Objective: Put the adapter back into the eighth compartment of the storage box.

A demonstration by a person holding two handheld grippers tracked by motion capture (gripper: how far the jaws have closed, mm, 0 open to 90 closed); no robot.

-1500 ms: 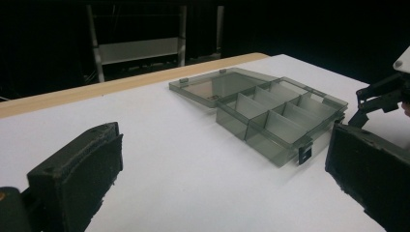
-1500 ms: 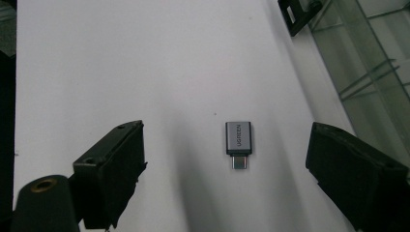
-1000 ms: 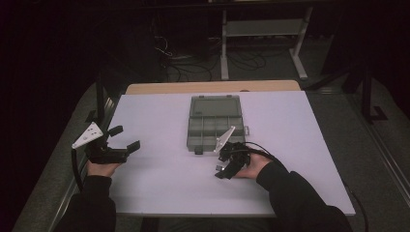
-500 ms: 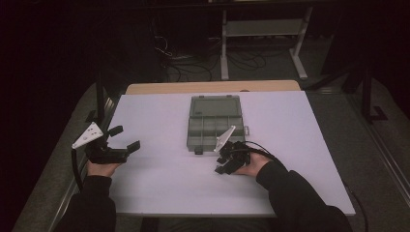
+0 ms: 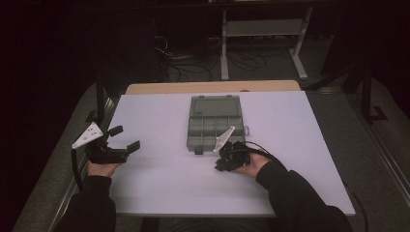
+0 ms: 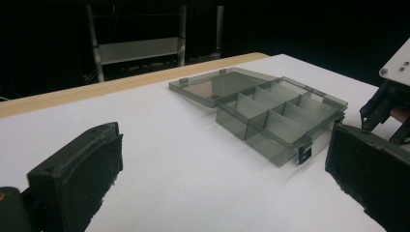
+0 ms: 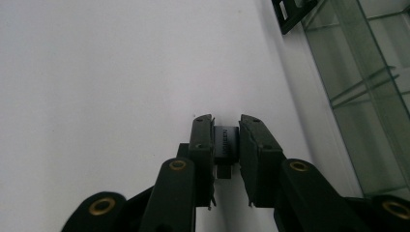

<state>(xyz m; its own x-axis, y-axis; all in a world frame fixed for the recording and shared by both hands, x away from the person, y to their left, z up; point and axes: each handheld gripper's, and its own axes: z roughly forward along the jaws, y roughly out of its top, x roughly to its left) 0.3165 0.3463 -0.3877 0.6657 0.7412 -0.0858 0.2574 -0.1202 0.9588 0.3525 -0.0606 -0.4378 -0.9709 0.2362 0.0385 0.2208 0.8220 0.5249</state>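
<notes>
Block (image 7: 226, 143) clamped in right gripper (image 7: 226, 133), long axis along jaws

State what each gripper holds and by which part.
Right gripper: shut on a small dark block-shaped part, clamped by its two opposite sides. Left gripper: open, holding nothing.

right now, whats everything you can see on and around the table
organizer box: one, clear grey, divided into compartments, lid open and lying flat toward the far edge, middle of the table
small block: one, dark with faint lettering, between the right jaws
table top: one, white, with a wooden strip along its far edge
metal frame: one, pale grey, on the floor beyond the table
cables: several, dark, on the floor beyond the table
left hand-held gripper: one, black, jaws wide apart, near the table's left edge
right hand-held gripper: one, black, by the box's near edge
</notes>
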